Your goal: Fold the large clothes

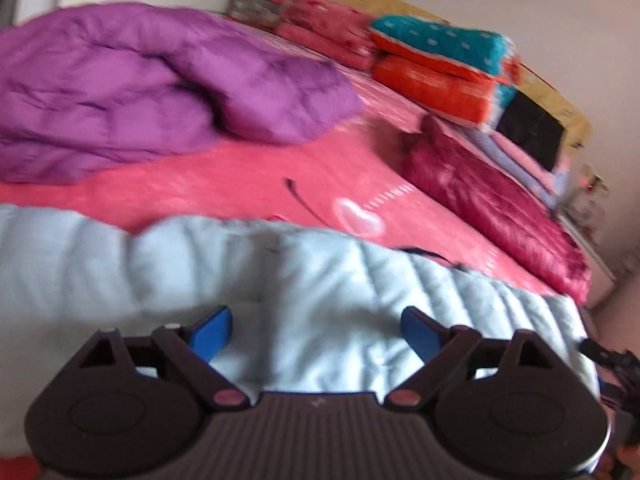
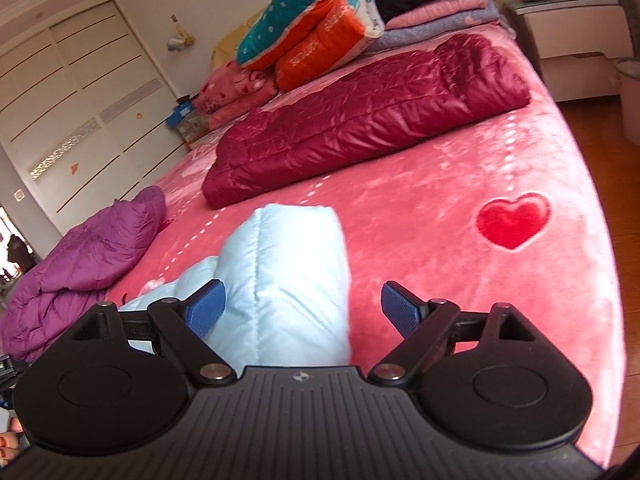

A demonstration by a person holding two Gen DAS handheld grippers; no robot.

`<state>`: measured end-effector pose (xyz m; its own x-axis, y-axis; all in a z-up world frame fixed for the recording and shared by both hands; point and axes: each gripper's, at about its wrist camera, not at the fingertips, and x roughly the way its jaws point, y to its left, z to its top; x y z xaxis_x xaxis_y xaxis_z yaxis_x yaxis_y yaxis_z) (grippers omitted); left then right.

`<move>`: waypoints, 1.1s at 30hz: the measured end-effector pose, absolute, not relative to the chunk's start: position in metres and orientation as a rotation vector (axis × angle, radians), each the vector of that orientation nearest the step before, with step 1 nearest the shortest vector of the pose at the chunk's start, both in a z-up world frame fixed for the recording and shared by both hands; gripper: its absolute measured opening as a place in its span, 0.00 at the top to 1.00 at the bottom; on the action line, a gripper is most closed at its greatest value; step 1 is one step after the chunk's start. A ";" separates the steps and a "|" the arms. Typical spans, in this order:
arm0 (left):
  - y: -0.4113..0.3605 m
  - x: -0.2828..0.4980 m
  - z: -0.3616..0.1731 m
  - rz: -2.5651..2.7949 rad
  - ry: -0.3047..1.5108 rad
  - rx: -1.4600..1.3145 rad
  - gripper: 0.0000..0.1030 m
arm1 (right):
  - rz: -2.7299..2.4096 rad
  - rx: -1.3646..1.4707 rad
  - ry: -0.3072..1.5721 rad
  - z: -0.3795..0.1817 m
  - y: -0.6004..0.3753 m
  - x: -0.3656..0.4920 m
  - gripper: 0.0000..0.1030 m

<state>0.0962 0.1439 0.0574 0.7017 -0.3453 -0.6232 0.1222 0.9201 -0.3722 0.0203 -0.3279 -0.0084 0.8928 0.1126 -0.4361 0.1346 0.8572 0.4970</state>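
Your left gripper [image 1: 316,328] & right gripper [image 2: 302,308] look alike: black ribbed plastic body, two round side discs, angled black link arms w/ triangular cutouts. Fingers [image 2: 400,308] carry blue textured pads. Pivot screws read silver on the right, pinkish on the left (blurred view). Small logo mid-body [image 2: 298,376].

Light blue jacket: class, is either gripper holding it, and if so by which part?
Nothing is held. The left gripper and the right gripper are both open over the light blue jacket, pads apart.
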 end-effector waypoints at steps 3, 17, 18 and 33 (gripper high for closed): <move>0.134 0.104 0.052 -0.312 0.769 -0.307 0.24 | 0.005 0.547 0.480 -0.007 -0.328 0.021 0.00; 0.145 0.068 0.079 -0.186 0.702 -0.217 0.85 | 0.032 0.601 0.507 -0.008 -0.338 0.026 0.00; 0.149 0.067 0.077 -0.176 0.718 -0.210 0.85 | 0.027 0.601 0.506 -0.008 -0.339 0.026 0.00; 0.140 0.071 0.050 -0.148 0.776 -0.084 0.79 | 0.240 0.750 0.644 -0.029 -0.326 0.058 0.19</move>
<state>0.0705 0.1401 0.0501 0.7037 -0.1640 -0.6913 0.1020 0.9862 -0.1302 0.0584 -0.3262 -0.0285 0.7837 0.4217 -0.4560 0.0207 0.7160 0.6978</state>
